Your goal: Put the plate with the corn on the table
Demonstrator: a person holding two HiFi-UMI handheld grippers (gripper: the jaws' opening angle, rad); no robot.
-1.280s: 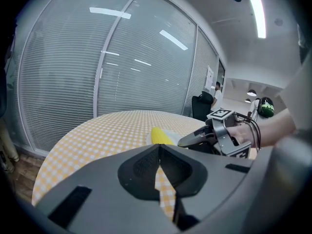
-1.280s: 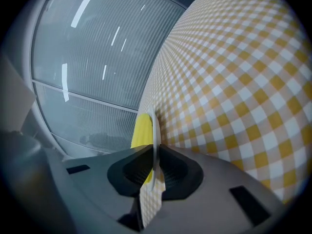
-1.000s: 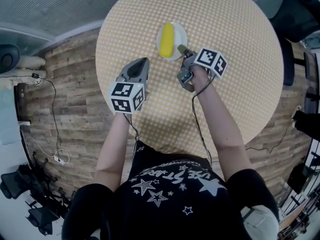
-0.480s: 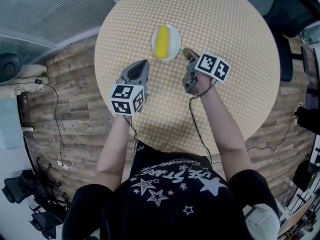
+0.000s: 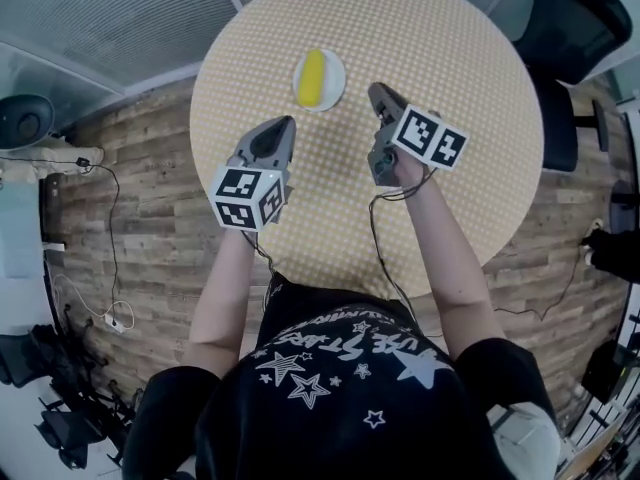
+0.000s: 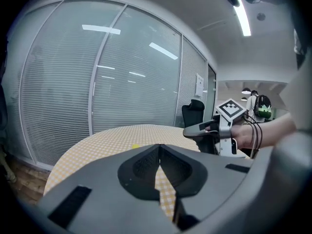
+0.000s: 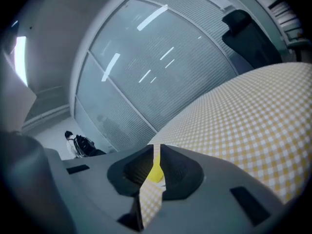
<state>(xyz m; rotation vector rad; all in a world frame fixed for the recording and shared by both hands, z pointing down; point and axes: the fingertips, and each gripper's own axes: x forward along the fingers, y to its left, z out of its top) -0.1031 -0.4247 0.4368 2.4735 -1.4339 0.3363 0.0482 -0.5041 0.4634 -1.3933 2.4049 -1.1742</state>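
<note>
A small white plate (image 5: 333,76) with a yellow corn cob (image 5: 313,77) on it rests on the round checked table (image 5: 450,58), at its far left part. My right gripper (image 5: 377,90) hovers just right of the plate, apart from it, jaws shut and holding nothing. Through the slit between its jaws in the right gripper view (image 7: 156,147) the corn (image 7: 156,172) shows a short way ahead. My left gripper (image 5: 283,125) stays shut and empty over the table's near left edge, below the plate. The left gripper view (image 6: 159,147) catches the corn (image 6: 135,146) as a small yellow spot and the right gripper (image 6: 191,130).
The table stands on a wooden floor (image 5: 130,188). Black office chairs (image 5: 565,28) are at its right side. A glass wall with blinds (image 5: 110,18) runs along the far left. Cables (image 5: 105,268) lie on the floor at the left.
The right gripper has let go of the plate's rim and drawn back to the right. The plate with the corn stays on the table. The left gripper has hardly moved.
</note>
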